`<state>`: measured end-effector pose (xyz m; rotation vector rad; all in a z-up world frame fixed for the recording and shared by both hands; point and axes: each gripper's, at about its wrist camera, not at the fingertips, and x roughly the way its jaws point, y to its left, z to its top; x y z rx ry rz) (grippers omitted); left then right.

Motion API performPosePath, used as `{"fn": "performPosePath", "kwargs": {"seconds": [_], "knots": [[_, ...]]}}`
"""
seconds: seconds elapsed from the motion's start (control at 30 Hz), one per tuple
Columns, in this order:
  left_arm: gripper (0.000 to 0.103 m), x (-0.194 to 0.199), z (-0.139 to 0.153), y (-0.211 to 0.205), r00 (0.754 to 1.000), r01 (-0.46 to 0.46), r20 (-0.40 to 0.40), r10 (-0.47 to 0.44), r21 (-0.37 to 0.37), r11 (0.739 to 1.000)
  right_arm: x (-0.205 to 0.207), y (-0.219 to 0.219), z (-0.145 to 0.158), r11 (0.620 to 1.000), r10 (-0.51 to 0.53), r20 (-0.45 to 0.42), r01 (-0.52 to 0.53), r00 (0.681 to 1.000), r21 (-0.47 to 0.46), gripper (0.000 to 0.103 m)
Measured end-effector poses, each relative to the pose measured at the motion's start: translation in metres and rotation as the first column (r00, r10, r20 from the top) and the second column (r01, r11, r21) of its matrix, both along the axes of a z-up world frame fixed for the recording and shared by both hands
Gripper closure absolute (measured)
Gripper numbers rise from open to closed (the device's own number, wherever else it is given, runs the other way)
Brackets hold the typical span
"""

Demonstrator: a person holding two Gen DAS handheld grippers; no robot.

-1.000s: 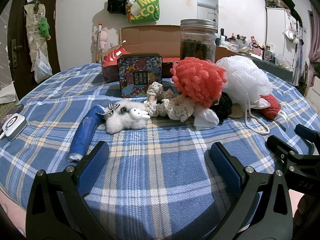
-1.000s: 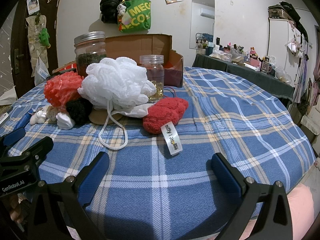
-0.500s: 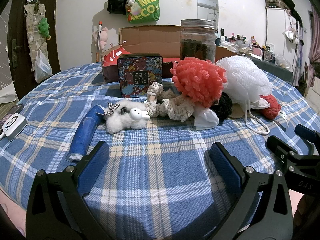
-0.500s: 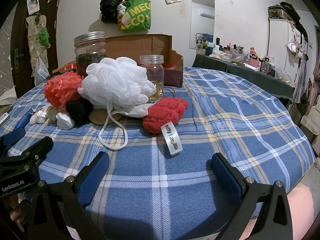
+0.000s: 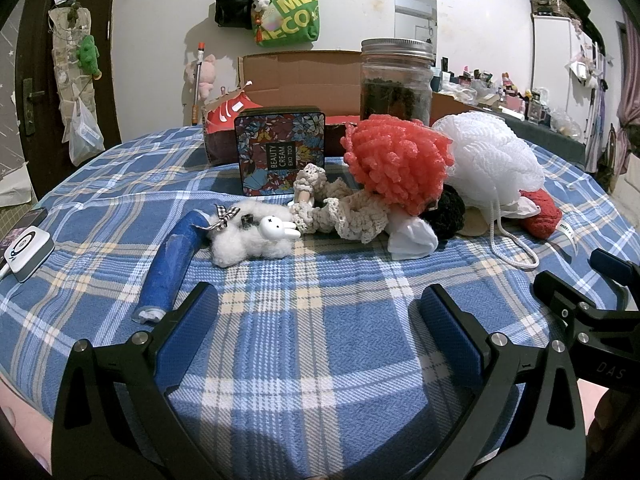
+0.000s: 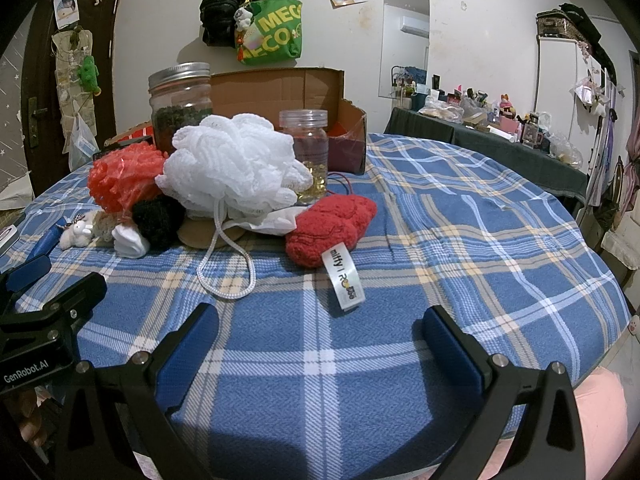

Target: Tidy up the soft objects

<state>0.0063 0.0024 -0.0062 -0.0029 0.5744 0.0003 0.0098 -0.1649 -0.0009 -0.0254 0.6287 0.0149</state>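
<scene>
both the left gripper (image 5: pixel 318 308) and right gripper (image 6: pixel 320 330) are held spread apart, empty, before soft objects piled on a plaid tablecloth (image 6: pixel 460 240).

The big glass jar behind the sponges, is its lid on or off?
On. The glass jar stands upright with its metal screw lid seated on top, dark contents inside.

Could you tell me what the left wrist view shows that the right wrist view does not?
Only the left wrist view shows the floral tin, the full blue tube and the small white device at the table's left edge. Only the right wrist view shows the clear plastic jar behind the white bath pouf. Both show the coral pouf, red knitted item, bunny plush and metal-lidded jar, with the left gripper and right gripper open and empty.
</scene>
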Motion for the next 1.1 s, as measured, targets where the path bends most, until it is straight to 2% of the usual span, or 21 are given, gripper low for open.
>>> {"fn": "performPosePath", "kwargs": {"seconds": [0.63, 0.77, 0.9, 1.1], "knots": [[0.000, 0.007, 0.002, 0.002, 1.000, 0.006, 0.011, -0.006, -0.003, 1.000, 0.003, -0.005, 0.001, 1.000, 0.011, -0.011, -0.011, 1.000, 0.020, 0.000], [0.000, 0.009, 0.009, 0.003, 1.000, 0.023, 0.010, -0.023, -0.010, 1.000, 0.000, -0.008, 0.009, 0.999, 0.018, -0.009, -0.017, 1.000, 0.046, 0.000], [0.000, 0.010, 0.021, 0.004, 0.999, 0.037, 0.027, -0.037, -0.005, 0.999, -0.001, -0.009, 0.021, 0.998, 0.032, 0.032, -0.033, 0.999, 0.049, 0.000], [0.000, 0.017, 0.043, 0.002, 0.996, 0.077, 0.054, -0.077, 0.004, 0.997, 0.007, -0.005, 0.048, 0.994, 0.102, 0.079, -0.106, 0.992, 0.038, 0.000]]}}
